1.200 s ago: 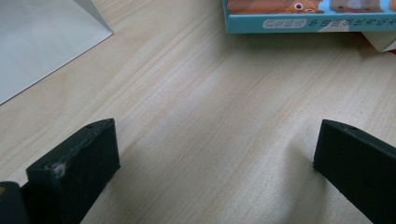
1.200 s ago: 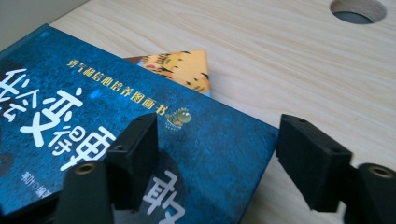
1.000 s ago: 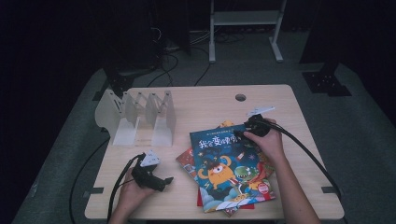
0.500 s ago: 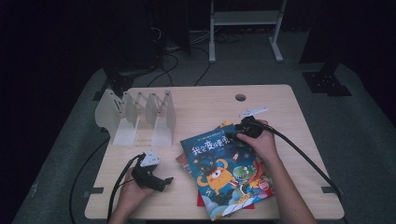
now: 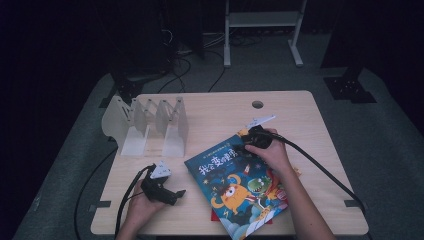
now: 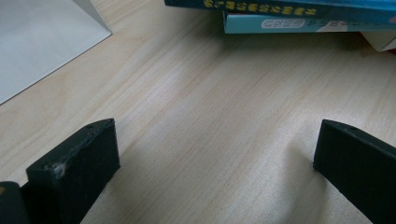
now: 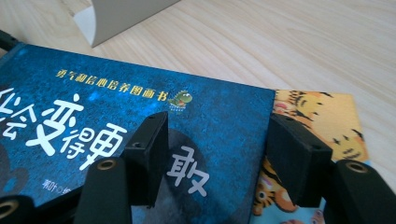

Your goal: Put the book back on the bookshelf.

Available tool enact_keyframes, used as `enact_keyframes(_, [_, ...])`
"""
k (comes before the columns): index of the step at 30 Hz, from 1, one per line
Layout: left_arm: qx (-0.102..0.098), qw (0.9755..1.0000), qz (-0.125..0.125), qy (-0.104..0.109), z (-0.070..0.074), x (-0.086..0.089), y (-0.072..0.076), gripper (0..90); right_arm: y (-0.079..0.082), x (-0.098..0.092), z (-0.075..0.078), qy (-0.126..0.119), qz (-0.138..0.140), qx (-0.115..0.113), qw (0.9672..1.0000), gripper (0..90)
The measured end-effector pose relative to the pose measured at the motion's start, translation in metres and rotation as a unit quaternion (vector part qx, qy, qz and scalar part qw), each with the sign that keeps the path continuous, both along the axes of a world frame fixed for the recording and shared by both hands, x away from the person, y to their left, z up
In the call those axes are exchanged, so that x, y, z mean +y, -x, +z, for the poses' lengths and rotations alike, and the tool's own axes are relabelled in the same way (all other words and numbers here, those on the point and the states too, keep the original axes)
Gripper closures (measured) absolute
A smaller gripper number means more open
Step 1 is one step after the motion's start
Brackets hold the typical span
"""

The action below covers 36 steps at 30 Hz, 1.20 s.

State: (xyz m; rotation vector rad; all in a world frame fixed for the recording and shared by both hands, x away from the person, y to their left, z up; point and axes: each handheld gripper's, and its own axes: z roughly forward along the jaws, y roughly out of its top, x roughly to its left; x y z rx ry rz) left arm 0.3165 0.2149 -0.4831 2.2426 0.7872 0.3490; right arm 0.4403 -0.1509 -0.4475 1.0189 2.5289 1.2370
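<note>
From above, two handheld grippers work a pale wooden table [image 5: 300, 115]: the left gripper [image 5: 176, 193] rests clear of a stack of glossy picture books, the dark blue monster-cover book [image 5: 235, 185] uppermost, beside one white slotted book rack [image 5: 150, 125]. The right gripper [image 5: 239, 148] sits at that book's top corner.

Left gripper view: jaws wide apart over bare woodgrain, holding nothing.

Right gripper view: half-open jaws, just been closing, straddle the blue book's corner [image 7: 219, 116] without pinching; a tiger-patterned book [image 7: 317, 116] lies beneath.
</note>
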Motion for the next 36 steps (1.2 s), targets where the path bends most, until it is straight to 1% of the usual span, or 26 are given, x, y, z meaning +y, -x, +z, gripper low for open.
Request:
enact_keyframes(3, [0.0,1.0,0.0,0.0,0.0,0.0,0.0,0.0,0.002,0.002,0.0,-0.006,0.014,0.005,0.9999,41.9])
enact_keyframes(4, [0.0,1.0,0.0,0.0,0.0,0.0,0.0,0.0,0.003,0.002,0.0,-0.009,0.023,0.008,0.9997,43.7])
enact_keyframes(6, [0.0,1.0,0.0,0.0,0.0,0.0,0.0,0.0,0.004,0.002,0.0,-0.008,0.024,0.008,0.9997,45.3])
enact_keyframes(7, [0.0,1.0,0.0,0.0,0.0,0.0,0.0,0.0,0.006,0.002,0.001,-0.005,0.023,0.005,0.9997,47.0])
enact_keyframes(10, [0.0,1.0,0.0,0.0,0.0,0.0,0.0,0.0,0.011,-0.004,0.007,0.003,0.02,-0.005,0.9998,47.0])
enact_keyframes(12, [0.0,1.0,0.0,0.0,0.0,0.0,0.0,0.0,0.014,-0.007,0.01,0.015,0.02,-0.012,0.9996,47.1])
enact_keyframes(13, [0.0,1.0,0.0,0.0,0.0,0.0,0.0,0.0,0.016,-0.009,0.012,0.017,0.021,-0.014,0.9995,47.1])
enact_keyframes(14, [0.0,1.0,0.0,0.0,0.0,0.0,0.0,0.0,0.02,-0.013,0.015,0.012,0.019,-0.018,0.9996,46.8])
enact_keyframes(15, [0.0,1.0,0.0,0.0,0.0,0.0,0.0,0.0,0.02,-0.013,0.015,0.012,0.019,-0.018,0.9996,46.8])
enact_keyframes(16, [0.0,1.0,0.0,0.0,0.0,0.0,0.0,0.0,0.023,-0.017,0.017,0.013,0.017,-0.02,0.9996,46.2])
enact_keyframes(18, [-0.001,1.0,-0.004,0.0,0.0,0.001,0.0,0.0,0.029,-0.022,0.02,0.032,0.013,-0.026,0.999,44.0])
enact_keyframes(19, [0.0,1.0,-0.005,-0.003,0.0,0.001,0.0,0.0,0.032,-0.025,0.021,0.034,0.012,-0.029,0.9989,43.4])
enact_keyframes(21, [0.004,1.0,-0.005,0.002,0.001,0.004,-0.001,0.0,0.037,-0.031,0.023,0.029,0.008,-0.031,0.9991,40.4])
enact_keyframes(23, [0.001,0.9999,-0.004,0.01,0.005,0.007,-0.001,0.0,0.043,-0.036,0.024,0.044,0.005,-0.036,0.9984,37.9])
enact_keyframes(24, [0.0,0.9999,-0.006,0.015,0.008,0.008,-0.001,0.0,0.046,-0.037,0.025,0.045,0.003,-0.036,0.9983,37.4])
enact_keyframes(25, [-0.002,0.9997,-0.006,0.023,0.011,0.009,-0.001,0.0,0.048,-0.04,0.025,0.039,0.001,-0.035,0.9986,36.5])
enact_keyframes(26, [0.003,0.9997,-0.009,0.024,0.015,0.011,-0.001,0.0,0.052,-0.045,0.025,0.045,-0.003,-0.036,0.9983,33.9])
enact_keyframes(27, [0.003,0.9997,-0.009,0.024,0.015,0.011,-0.001,0.0,0.052,-0.045,0.025,0.045,-0.003,-0.036,0.9983,33.9])
enact_keyframes(28, [0.005,0.9997,-0.015,0.021,0.018,0.011,-0.002,0.0,0.054,-0.046,0.024,0.05,-0.007,-0.035,0.9981,32.8])
enact_keyframes(29, [0.005,0.9997,-0.019,0.018,0.02,0.011,-0.002,0.0,0.057,-0.049,0.023,0.054,-0.006,-0.039,0.9977,32.7])
enact_keyframes(30, [0.006,0.9996,-0.023,0.015,0.023,0.01,-0.002,0.0,0.058,-0.051,0.023,0.05,-0.009,-0.037,0.998,32.5])
enact_keyframes(31, [0.006,0.9995,-0.028,0.015,0.025,0.01,-0.003,0.0,0.061,-0.054,0.023,0.051,-0.009,-0.032,0.9982,31.7])
enact_keyframes(32, [0.009,0.9993,-0.032,0.02,0.026,0.01,-0.004,0.0,0.065,-0.058,0.022,0.062,-0.01,-0.032,0.9975,28.7])
enact_keyframes(33, [0.012,0.9991,-0.033,0.022,0.028,0.01,-0.005,0.0,0.065,-0.058,0.022,0.062,-0.01,-0.032,0.9975,28.7])
enact_keyframes(35, [0.01,0.999,-0.042,0.016,0.031,0.008,-0.007,0.0,0.068,-0.061,0.023,0.07,-0.009,-0.014,0.9974,27.0])
enact_keyframes(36, [0.009,0.9989,-0.044,0.015,0.033,0.007,-0.008,0.0,0.07,-0.062,0.023,0.072,-0.009,-0.011,0.9973,27.7])
